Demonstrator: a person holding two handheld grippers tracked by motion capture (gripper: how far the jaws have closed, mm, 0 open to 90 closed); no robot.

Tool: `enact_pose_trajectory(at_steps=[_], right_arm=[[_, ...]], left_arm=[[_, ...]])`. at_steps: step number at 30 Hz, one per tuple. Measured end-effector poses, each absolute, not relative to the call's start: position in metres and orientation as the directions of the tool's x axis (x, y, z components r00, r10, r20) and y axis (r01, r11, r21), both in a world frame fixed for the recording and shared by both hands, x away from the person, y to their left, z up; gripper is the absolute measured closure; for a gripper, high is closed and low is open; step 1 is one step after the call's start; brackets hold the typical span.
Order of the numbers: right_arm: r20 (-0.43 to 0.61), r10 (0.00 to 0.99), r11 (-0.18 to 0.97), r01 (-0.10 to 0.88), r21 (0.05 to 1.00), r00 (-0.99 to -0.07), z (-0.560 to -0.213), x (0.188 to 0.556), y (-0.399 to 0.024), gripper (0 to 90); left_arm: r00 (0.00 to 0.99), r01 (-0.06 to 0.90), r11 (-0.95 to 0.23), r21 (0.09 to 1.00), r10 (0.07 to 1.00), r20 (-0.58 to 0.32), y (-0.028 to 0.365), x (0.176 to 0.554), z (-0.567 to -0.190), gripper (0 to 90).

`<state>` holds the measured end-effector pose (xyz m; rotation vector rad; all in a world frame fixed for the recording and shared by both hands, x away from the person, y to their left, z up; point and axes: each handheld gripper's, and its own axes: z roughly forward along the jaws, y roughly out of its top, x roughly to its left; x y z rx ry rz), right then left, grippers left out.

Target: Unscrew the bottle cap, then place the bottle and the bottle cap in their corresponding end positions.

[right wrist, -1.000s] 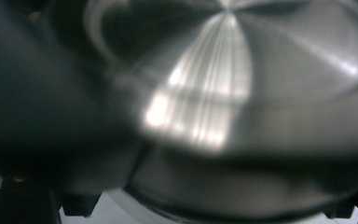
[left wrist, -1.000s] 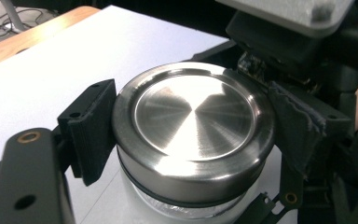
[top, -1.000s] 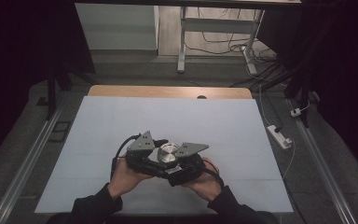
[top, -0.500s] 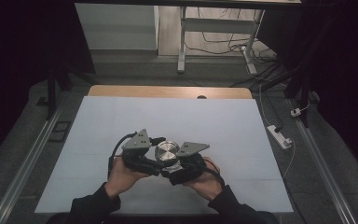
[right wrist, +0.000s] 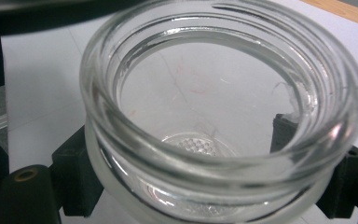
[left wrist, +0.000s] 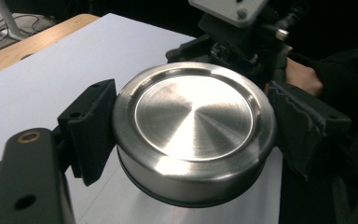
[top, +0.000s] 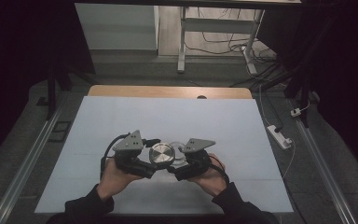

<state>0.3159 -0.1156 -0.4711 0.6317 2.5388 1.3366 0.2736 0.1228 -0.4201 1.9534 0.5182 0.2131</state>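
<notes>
A round steel lid [left wrist: 193, 119] sits level between the black pads [left wrist: 91, 128] of my left gripper [left wrist: 193, 135], which is shut on its rim. My right gripper [right wrist: 205, 182] is shut on a clear glass jar [right wrist: 223, 93], whose mouth is open and faces up, with nothing inside. In the high view both hands hold the grippers close together over the front middle of the table. There the lid [top: 161, 154] lies just left of the jar [top: 180, 150], the left gripper [top: 151, 163] and right gripper [top: 176, 165] pointing toward each other.
The pale blue table top [top: 177, 116] has a wooden strip [top: 168, 91] along its far edge. A white power strip [top: 279, 136] lies on the floor off the right side. A metal stand [top: 182, 42] and cables stand beyond the table.
</notes>
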Motion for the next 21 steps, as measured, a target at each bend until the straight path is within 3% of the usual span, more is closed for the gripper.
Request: enact_pose_trajectory(at_steps=[21], right_arm=[[0.030, 0.483, 0.468, 0.288, 0.836, -0.875, -0.462, 0.328, -0.123, 14.5]], left_arm=[[0.902, 0.266, -0.353, 0.897, 0.419, -0.102, 0.133, 0.253, -0.430, 20.3]])
